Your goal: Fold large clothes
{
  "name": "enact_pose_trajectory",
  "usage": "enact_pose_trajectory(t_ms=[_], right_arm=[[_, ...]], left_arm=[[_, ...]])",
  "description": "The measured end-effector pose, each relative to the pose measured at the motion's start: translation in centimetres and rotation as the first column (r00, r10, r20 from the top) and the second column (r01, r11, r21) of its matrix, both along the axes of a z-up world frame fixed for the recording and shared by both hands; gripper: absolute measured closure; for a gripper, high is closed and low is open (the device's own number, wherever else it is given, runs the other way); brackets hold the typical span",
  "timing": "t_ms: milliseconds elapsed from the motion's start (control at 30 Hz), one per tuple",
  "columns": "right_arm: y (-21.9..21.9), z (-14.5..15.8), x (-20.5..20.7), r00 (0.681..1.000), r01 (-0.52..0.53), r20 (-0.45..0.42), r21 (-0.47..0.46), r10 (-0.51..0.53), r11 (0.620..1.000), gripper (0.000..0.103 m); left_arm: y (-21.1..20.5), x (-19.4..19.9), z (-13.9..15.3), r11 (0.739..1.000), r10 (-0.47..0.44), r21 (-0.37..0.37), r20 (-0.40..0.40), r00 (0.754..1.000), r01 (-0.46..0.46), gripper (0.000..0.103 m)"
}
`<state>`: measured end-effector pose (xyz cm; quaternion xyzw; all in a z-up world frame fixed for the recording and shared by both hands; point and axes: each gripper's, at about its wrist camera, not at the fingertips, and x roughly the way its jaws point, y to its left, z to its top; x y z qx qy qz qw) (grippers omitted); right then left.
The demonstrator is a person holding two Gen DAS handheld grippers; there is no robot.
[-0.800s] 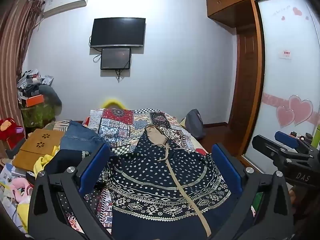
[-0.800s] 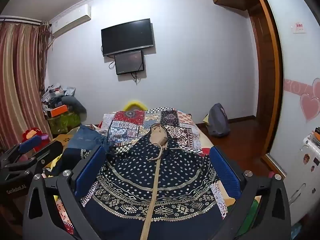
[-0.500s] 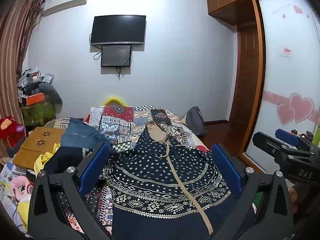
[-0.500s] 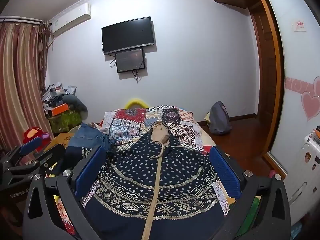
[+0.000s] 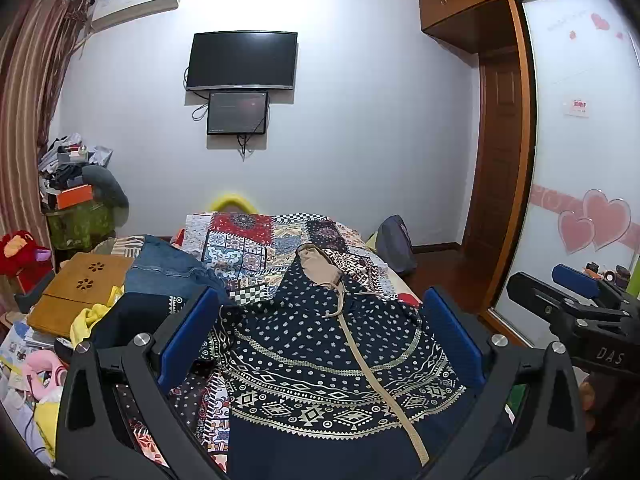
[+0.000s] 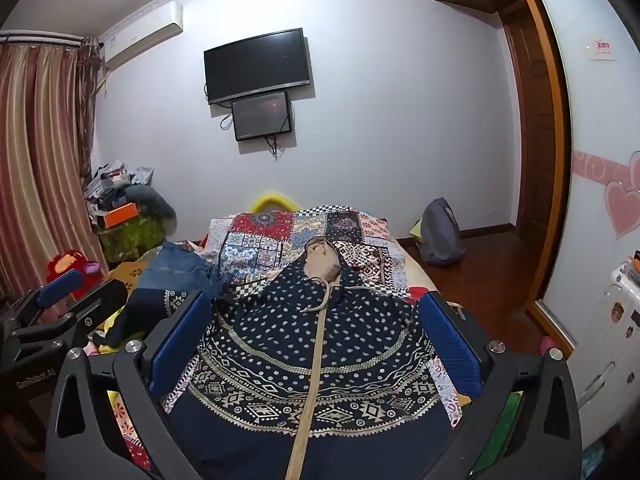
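Across the near half of the bed, running up its middle toward the far edge, lies the navy hooded garment (image 5: pixel 320 344), front up, with its tan-lined hood (image 5: pixel 318 266) pointing away from me and its hem spilling over the near edge below my view. I hold my left gripper (image 5: pixel 320 344) and my right gripper (image 6: pixel 316 344) above it, both spread wide with nothing between the blue pads, so I judge the fold is not yet begun. To do it well, I should take the cloth at two matching points along one side edge, pinch only the top layers, and carry that side over the tan zipper band (image 6: pixel 314 364) as my centre line, keeping the edge taut so the printed bands line up. The fabric looks thin and limp, woven or knit with white dots above and cream geometric borders below; it lies in soft ripples and will likely slide and bunch if dragged. The drawstring (image 6: pixel 320 300) is a loose cord that could snag. Beneath is the patchwork bedspread (image 5: pixel 248 240), flat and busy, and at the left edge sit folded jeans (image 5: pixel 168 266), stiffer and thicker.
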<state>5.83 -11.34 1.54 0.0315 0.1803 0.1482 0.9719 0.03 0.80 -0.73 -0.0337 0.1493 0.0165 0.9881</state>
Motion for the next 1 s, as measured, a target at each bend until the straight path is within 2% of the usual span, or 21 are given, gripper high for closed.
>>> enact_pose_trajectory(t_ms=[1000], right_arm=[[0.33,0.3,0.01,1.0,-0.004,-0.008,0.003,0.004,1.0,0.0]], left_arm=[[0.31,-0.05,-0.15,1.0,0.007,0.001,-0.007,1.0,-0.007,0.0]])
